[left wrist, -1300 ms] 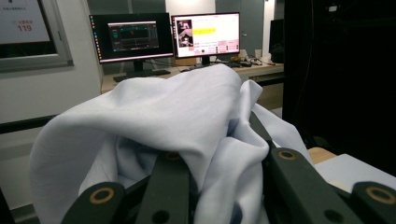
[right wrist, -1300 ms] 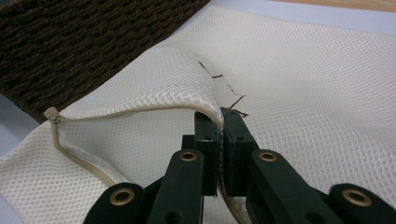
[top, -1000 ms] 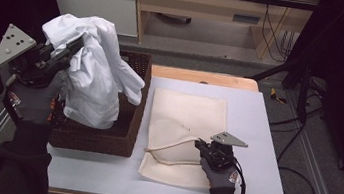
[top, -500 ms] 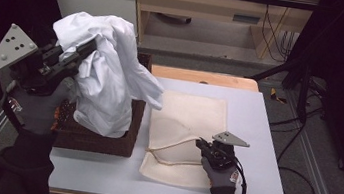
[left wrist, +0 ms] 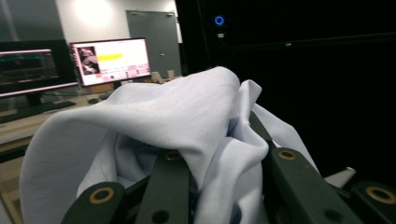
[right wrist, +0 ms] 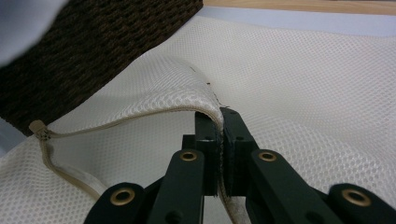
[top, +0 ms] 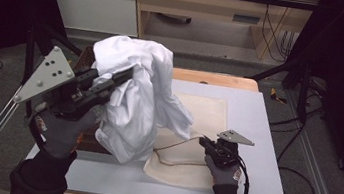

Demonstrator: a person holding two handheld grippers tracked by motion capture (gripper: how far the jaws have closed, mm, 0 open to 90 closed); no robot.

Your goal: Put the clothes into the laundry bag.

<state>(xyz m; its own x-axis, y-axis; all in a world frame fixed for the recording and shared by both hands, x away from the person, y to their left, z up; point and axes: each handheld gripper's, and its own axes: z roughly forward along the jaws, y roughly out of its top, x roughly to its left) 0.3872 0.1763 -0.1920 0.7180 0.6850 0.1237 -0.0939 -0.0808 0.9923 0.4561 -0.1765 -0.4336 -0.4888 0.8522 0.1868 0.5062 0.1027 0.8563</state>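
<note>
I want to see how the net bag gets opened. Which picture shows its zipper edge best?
The right gripper view: the right tool pinches the zipper edge of the mesh bag, lifting it open. The high view shows the whole bag from far, partly behind the white cloth.

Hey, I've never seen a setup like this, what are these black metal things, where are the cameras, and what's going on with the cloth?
A person in dark gloves holds a hand-operated two-jaw gripper in each hand. One camera looks down from above the table; one more rides on each gripper, looking along its black jaws. The left gripper is clamped on a crumpled white fabric garment, holding it up above a dark brown woven basket. The right gripper pinches the zippered edge of a cream mesh laundry bag, lifting its opening. The bag lies on the pale table top.
</note>
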